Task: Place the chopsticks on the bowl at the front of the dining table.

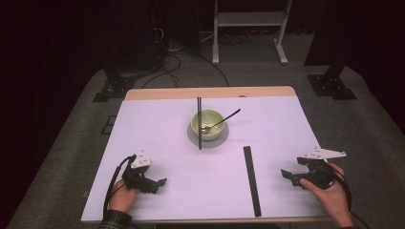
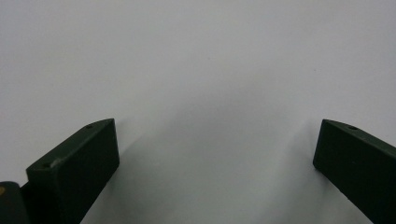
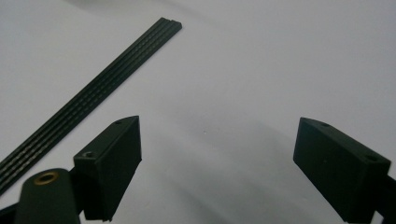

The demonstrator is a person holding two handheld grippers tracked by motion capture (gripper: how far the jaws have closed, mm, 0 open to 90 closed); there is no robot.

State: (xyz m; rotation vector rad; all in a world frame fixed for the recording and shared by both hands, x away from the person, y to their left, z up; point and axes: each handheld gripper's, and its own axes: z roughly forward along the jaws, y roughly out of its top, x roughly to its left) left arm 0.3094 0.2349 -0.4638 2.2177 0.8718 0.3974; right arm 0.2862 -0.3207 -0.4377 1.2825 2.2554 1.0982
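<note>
While spread, both tongs (image 1: 161, 182) (image 1: 285, 174) grip nothing.

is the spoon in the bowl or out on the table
In the bowl. The spoon has its scoop end down inside the green bowl, and its handle leans over the rim toward the far right. What else the bowl holds cannot be told.

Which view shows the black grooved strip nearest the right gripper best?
The right gripper view: the black grooved strip runs close past the open jaws, so its lengthwise ridges are plain, though one end is cut off. The high view shows the whole strip lying on the table left of the right gripper, but without surface detail.
</note>
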